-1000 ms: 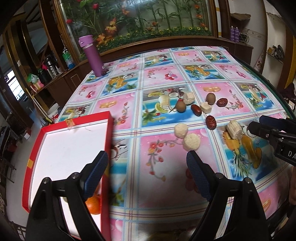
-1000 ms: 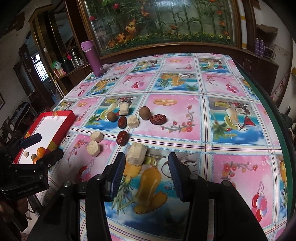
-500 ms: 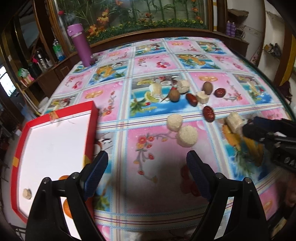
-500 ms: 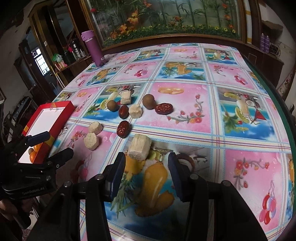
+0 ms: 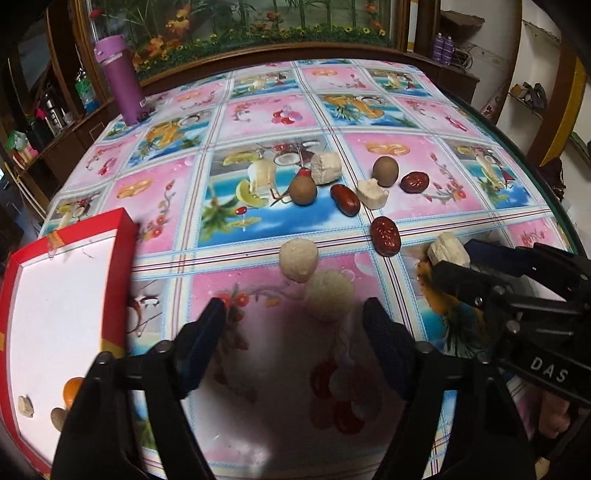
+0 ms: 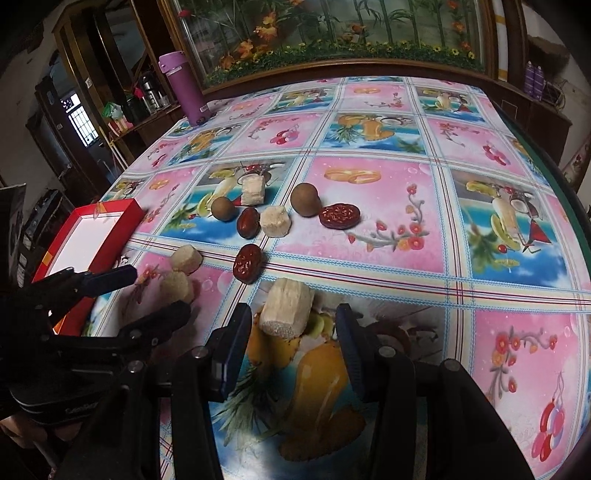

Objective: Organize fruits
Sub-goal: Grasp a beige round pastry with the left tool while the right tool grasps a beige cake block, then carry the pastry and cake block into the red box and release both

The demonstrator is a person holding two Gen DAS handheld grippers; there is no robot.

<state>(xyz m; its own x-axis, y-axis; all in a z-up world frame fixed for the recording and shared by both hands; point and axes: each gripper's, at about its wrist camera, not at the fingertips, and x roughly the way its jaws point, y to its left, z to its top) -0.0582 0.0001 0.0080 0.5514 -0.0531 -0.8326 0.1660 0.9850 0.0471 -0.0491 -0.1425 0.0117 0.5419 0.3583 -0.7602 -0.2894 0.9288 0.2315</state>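
Observation:
Fruit pieces lie loose on the patterned tablecloth: pale cut chunks, red dates (image 5: 385, 235) and brown round fruits (image 5: 302, 190). My left gripper (image 5: 295, 325) is open, low over the cloth, with a pale round chunk (image 5: 328, 300) just ahead between its fingers. My right gripper (image 6: 293, 334) is open around a pale ridged chunk (image 6: 287, 311), not touching it. That gripper also shows in the left wrist view (image 5: 461, 266). A red tray (image 5: 55, 295) with a white floor holds an orange fruit (image 5: 72, 389) and small pieces.
A purple bottle (image 5: 123, 79) stands at the table's far left corner. The table's dark right edge (image 6: 565, 195) curves along the right. A wooden cabinet with a floral glass panel (image 6: 332, 33) runs behind the table. Shelves with bottles stand at left.
My left gripper moved right and forward from the tray toward the pale round chunks. My right gripper advanced, so the ridged chunk now sits between its fingers.

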